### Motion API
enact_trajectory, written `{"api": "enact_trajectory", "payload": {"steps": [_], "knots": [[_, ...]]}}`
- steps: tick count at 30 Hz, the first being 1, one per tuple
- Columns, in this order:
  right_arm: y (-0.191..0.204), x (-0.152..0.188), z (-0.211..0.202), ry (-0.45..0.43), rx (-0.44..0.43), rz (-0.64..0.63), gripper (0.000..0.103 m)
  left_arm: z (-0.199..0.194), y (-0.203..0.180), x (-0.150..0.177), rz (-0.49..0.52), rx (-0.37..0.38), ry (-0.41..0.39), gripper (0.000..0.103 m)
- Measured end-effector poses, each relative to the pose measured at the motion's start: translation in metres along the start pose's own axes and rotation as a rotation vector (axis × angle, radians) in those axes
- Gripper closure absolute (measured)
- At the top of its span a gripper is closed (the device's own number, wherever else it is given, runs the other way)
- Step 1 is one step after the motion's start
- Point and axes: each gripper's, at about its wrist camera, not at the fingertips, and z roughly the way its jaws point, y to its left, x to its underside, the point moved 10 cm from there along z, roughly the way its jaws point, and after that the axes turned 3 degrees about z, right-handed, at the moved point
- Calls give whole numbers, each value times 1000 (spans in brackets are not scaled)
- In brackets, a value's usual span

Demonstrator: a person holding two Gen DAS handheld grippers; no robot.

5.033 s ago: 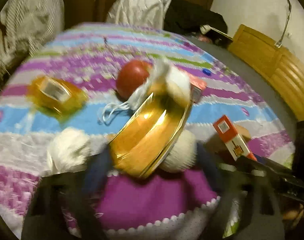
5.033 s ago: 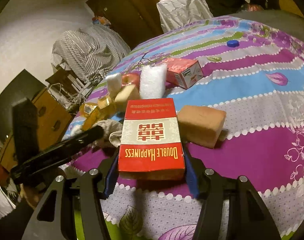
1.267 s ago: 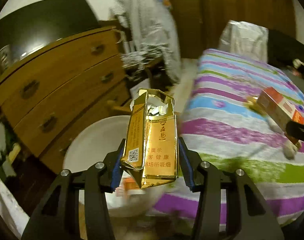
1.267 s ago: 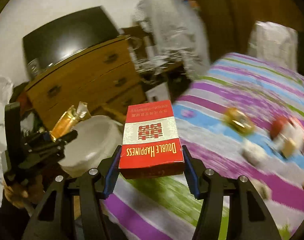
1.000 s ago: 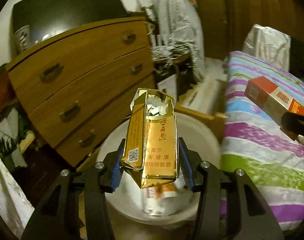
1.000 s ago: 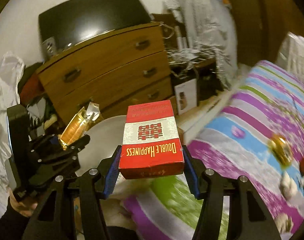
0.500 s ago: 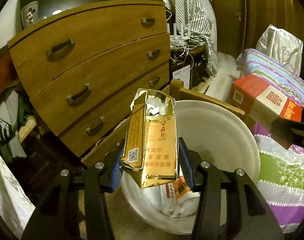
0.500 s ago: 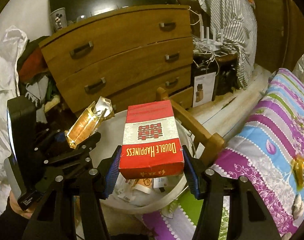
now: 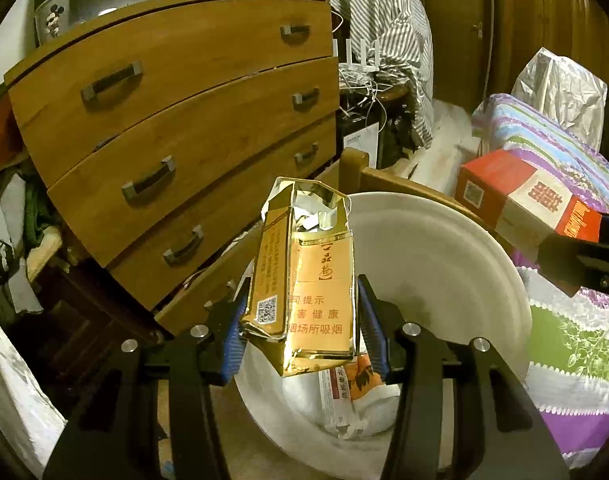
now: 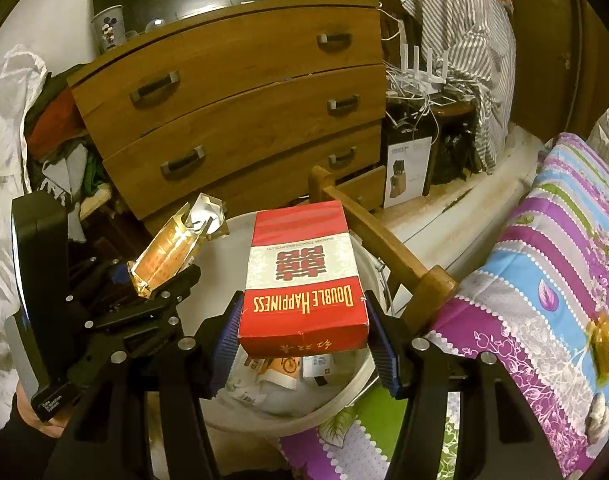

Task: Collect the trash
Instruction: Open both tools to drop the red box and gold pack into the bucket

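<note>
Nearest the camera, the left gripper (image 9: 302,330) has its fingers (image 9: 233,338) pinching a torn gold cigarette pack (image 9: 304,276), upright, its ripped top open and foil showing. The pack hangs over the near-left rim of the white bin (image 9: 456,264), the landmark here. The right gripper (image 10: 304,330) likewise has its fingers (image 10: 378,344) clamped on the sides of a red cigarette carton (image 10: 302,276), held flat above the bin's mouth, toward the side nearest the bed.

Down inside the bin lie crumpled wrappers (image 9: 352,400) and paper already discarded. Just right of the bin, a wooden bed rail (image 10: 384,244) runs past its rim, and the striped bedspread (image 10: 544,264) spreads beyond that, with a small yellow wrapper (image 10: 604,344) lying on it.

Behind the bin stands the wooden dresser (image 9: 184,128) with three drawers.

The step in hand appears to be the drop: both pieces of trash are poised over the bin. The next move calls for spreading each pair of fingers so the items fall inside; the gold pack sits close to the rim, so a slight shift toward the bin's centre would be safer first.
</note>
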Motion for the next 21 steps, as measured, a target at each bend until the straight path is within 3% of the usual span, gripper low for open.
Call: {"api": "enact_trajectory", "payload": {"steps": [8, 9, 10, 11, 21], "knots": [[-1, -6, -1, -10, -7, 1, 39, 2, -5, -1, 12, 16, -5, 52], [-2, -6, -2, -13, -5, 3, 39, 2, -5, 0, 17, 14, -1, 45], [-4, -6, -4, -18, -3, 6, 39, 3, -5, 0, 16, 7, 5, 28], [-6, -6, -5, -20, 0, 10, 39, 3, -5, 1, 9, 3, 5, 21], [-16, -2, -15, -40, 14, 19, 39, 2, -6, 2, -2, 10, 5, 19]]}}
